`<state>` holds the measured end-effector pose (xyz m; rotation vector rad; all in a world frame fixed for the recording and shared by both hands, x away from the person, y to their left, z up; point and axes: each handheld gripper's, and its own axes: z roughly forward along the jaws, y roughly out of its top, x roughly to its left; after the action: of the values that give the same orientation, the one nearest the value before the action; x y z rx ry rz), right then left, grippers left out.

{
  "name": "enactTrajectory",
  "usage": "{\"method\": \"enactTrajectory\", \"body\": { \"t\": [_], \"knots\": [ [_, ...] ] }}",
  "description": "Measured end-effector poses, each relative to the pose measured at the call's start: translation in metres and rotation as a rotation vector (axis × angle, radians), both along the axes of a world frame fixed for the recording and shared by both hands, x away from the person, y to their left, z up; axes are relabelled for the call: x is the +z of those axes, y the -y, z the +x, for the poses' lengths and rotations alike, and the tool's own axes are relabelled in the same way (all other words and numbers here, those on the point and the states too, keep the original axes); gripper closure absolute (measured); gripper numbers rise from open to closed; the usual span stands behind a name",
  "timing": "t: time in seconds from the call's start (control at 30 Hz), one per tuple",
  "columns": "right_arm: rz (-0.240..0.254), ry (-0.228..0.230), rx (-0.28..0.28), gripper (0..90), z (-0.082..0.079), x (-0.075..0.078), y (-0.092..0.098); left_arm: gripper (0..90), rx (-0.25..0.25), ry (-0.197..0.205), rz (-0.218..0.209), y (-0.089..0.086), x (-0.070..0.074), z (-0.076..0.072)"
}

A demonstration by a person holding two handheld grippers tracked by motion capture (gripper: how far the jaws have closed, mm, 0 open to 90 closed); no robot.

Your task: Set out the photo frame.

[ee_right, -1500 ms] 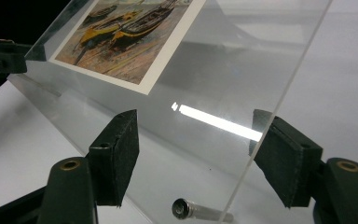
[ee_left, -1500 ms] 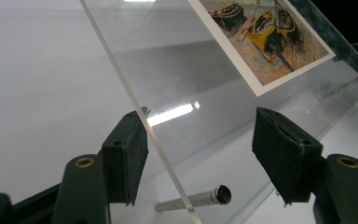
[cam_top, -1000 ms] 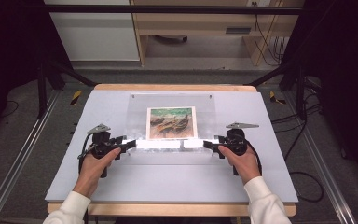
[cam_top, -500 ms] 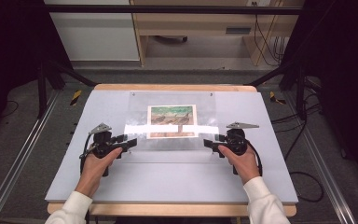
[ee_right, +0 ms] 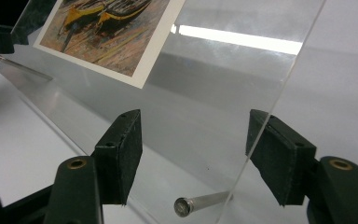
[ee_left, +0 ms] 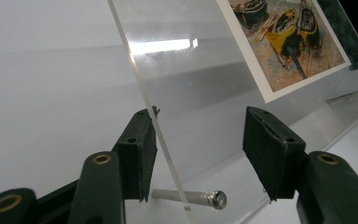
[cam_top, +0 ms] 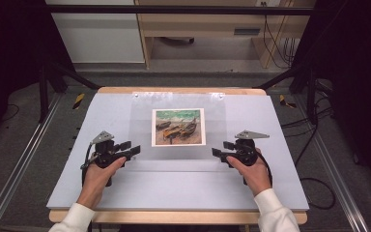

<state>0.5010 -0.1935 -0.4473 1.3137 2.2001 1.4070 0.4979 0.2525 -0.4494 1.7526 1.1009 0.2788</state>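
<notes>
A clear acrylic sheet (cam_top: 142,121) carrying a picture of boats (cam_top: 178,126) sits on the middle of the grey table. My left gripper (cam_top: 133,150) is at the sheet's left edge and my right gripper (cam_top: 217,152) at its right edge. In the left gripper view, the left gripper (ee_left: 198,135) is open; the sheet (ee_left: 191,84) runs tilted between the jaws, its edge against the left pad, with the picture (ee_left: 289,42) beyond. A metal pin (ee_left: 191,198) pokes through low down. The right gripper (ee_right: 193,135) is open around the sheet (ee_right: 223,84), picture (ee_right: 107,32) and a pin (ee_right: 200,203).
The grey table top (cam_top: 280,145) has a wooden front edge (cam_top: 174,216). Black frame posts (cam_top: 43,82) stand at both rear corners. Cables (cam_top: 314,183) lie on the floor to the right, and a wooden cabinet (cam_top: 198,29) stands behind.
The sheet's tilt changed: half a second ago the picture looked squashed, with a bright glare band beside it. Now it shows at full height without glare. Both hands have hardly moved.
</notes>
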Motion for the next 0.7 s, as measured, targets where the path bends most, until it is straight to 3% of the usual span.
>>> {"method": "enactTrajectory", "body": {
  "t": [0.7],
  "knots": [
    [-0.034, 0.024, -0.003, 47.0, -0.019, 0.001, 0.002, 53.3, 0.012, 0.014, 0.011, -0.002, 0.000, -0.016]
  ]
}}
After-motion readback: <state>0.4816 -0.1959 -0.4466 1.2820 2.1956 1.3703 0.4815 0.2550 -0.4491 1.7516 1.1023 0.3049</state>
